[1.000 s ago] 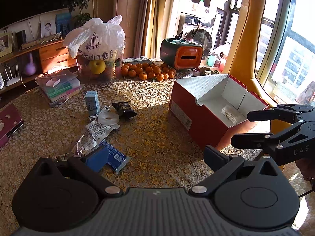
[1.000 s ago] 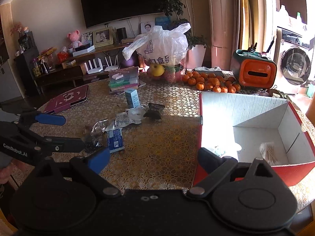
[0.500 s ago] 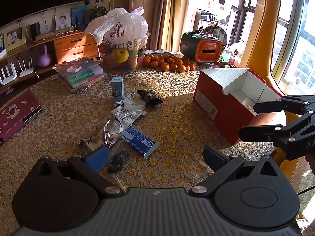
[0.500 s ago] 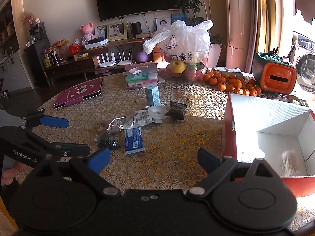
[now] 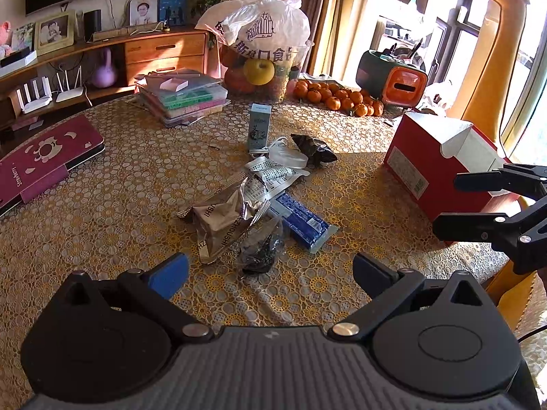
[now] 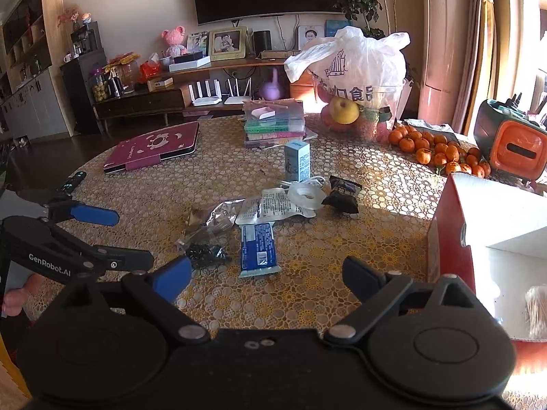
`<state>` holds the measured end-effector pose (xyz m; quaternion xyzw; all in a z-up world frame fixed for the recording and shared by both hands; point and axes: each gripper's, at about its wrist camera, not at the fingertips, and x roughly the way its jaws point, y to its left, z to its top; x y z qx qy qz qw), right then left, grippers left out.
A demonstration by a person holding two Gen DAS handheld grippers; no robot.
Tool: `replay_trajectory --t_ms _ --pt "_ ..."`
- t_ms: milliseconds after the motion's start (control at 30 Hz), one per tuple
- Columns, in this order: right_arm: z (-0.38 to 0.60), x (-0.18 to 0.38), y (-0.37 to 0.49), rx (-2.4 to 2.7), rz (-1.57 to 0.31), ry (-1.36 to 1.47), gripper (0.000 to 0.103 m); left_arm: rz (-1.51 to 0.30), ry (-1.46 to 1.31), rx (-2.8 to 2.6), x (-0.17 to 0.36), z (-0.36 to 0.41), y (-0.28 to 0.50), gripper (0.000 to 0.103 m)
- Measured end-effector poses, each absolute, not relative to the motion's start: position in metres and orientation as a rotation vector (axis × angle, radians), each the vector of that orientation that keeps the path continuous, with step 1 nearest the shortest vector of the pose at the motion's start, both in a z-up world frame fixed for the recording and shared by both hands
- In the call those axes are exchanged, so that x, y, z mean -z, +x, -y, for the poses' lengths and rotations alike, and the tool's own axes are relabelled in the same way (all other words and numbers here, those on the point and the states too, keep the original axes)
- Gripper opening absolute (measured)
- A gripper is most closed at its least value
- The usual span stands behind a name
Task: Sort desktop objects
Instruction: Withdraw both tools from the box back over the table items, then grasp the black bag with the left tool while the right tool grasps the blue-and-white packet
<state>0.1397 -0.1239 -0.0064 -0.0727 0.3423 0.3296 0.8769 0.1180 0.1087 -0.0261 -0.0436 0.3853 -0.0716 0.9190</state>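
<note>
A pile of small items lies mid-table: a blue packet (image 5: 301,220) (image 6: 258,249), a crumpled silver wrapper (image 5: 222,220) (image 6: 218,213), a clear bag of dark bits (image 5: 261,251) (image 6: 205,253), a white printed sachet (image 5: 270,176) (image 6: 270,206), a white coil (image 5: 285,150), a dark snack packet (image 5: 314,147) (image 6: 342,194) and an upright pale-blue box (image 5: 258,128) (image 6: 297,162). An open red box (image 5: 437,167) (image 6: 454,235) stands at the right. My left gripper (image 5: 270,270) (image 6: 116,239) is open and empty just short of the clear bag. My right gripper (image 6: 266,275) (image 5: 458,203) is open and empty near the blue packet.
Farther back are a white plastic bag over fruit (image 5: 263,34), a heap of tangerines (image 5: 338,97), an orange-and-green container (image 5: 393,73), a stack of plastic cases (image 5: 184,97) and a maroon tablet case (image 5: 41,160). A remote (image 6: 70,181) lies at the table's left edge.
Both views have swung left, away from the red box, so the pile of small items now sits in front of both grippers. Both grippers stayed open and empty.
</note>
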Motion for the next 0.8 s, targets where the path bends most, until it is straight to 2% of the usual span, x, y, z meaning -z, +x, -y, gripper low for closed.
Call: replay_trajectory --t_ms 800 --pt "0.067 0.087 0.199 -0.706 -0.813 -0.254 0.088 -0.836 -0.081 0.179 0.09 -0.113 0.157 0.102"
